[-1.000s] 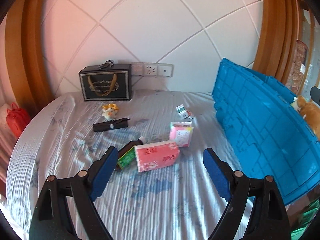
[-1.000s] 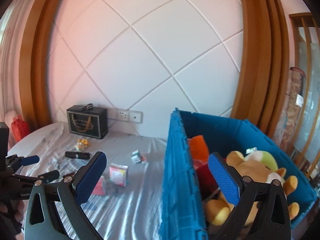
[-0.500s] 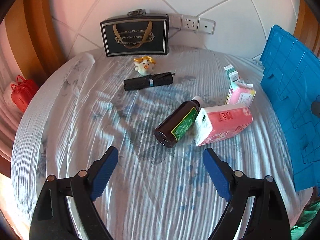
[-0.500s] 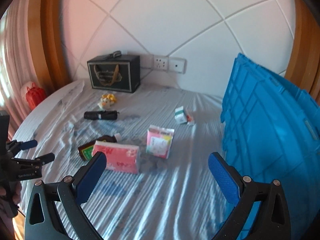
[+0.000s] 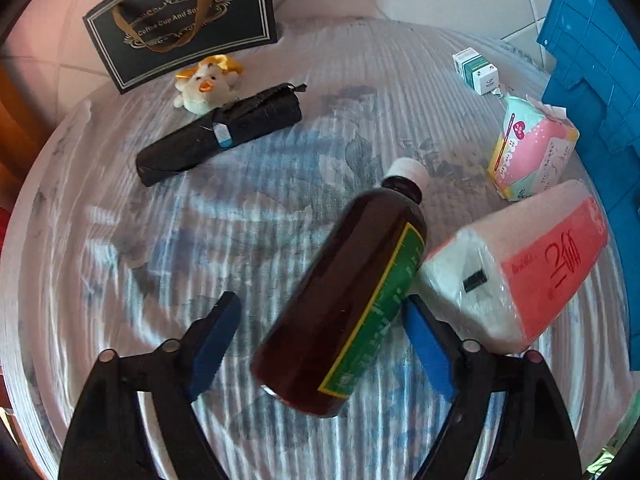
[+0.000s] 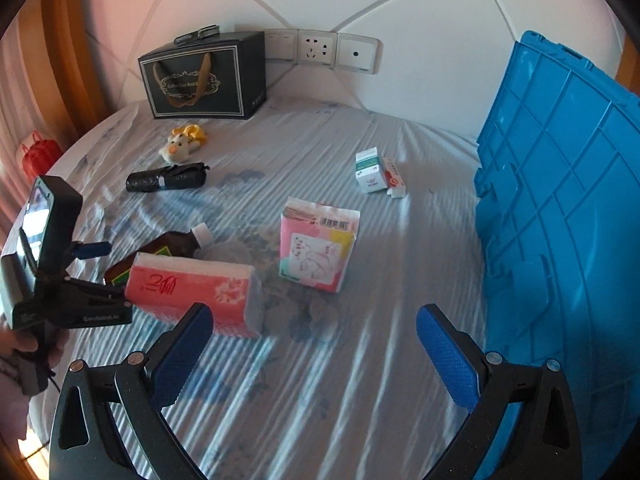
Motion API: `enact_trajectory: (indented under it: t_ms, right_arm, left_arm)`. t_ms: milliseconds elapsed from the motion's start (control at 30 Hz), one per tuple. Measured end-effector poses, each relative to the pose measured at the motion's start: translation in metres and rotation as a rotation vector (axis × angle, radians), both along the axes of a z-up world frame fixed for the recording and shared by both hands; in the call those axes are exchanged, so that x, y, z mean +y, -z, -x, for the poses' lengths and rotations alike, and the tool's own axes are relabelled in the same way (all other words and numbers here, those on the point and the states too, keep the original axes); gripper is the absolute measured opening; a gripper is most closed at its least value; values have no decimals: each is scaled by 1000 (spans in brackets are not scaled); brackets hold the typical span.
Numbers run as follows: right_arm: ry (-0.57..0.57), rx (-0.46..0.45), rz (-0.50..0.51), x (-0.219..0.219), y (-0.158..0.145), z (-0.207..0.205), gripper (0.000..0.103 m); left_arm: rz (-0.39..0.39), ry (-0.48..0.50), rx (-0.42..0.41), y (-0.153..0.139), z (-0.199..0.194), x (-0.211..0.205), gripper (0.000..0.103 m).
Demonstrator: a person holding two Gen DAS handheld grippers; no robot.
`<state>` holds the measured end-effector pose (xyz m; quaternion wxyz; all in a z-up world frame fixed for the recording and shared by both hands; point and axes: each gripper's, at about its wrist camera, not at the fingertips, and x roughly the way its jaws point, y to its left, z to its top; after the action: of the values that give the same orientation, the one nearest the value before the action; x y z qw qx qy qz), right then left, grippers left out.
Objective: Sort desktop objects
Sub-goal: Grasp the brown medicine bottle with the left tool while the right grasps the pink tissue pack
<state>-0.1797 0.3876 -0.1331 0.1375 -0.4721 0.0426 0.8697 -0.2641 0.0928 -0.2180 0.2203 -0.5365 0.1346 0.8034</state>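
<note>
Brown syrup bottle (image 5: 344, 304) lying mid-bedsheet (image 5: 120, 240), touching red tissue pack (image 5: 520, 268); left gripper (image 5: 320, 344) spread wide around its base, ungripped. Right gripper (image 6: 316, 352) wide open, empty, beside blue crate (image 6: 560, 200).

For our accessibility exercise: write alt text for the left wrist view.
The open left hand-held gripper straddles a brown bottle lying on a striped cloth, a red tissue pack touching its right side. Beyond lie a black folded umbrella and a duck toy.
</note>
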Motion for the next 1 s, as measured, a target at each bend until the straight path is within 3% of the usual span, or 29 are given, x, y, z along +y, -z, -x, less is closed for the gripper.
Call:
enact_trajectory:
  t_ms: [100,367,467,667,767,1000]
  right_arm:
    - [-6,-25,7,4,12,10,103]
    - [55,-82,17,20,49,31,103]
    - [-21,-130,82,3,67,31,91]
    - [-273,-154,287,-63,79,20,94]
    - [-312,-146,263,-84,73,17,102]
    - [-353,-111,206,-106,57,24,102]
  left_arm:
    - [-8,-48,-7,3,-5,-3,60]
    - [-23,-231,-64,2,-55,-55,60]
    - [-28,-273,-80,2,-73,-68,60]
    - [-33,-291,-68,-1,-86,-74,60]
    - [-20,-287,-24,-8,-90,-75,60]
    - [-73,-291,-55,-9,-70,-72,60]
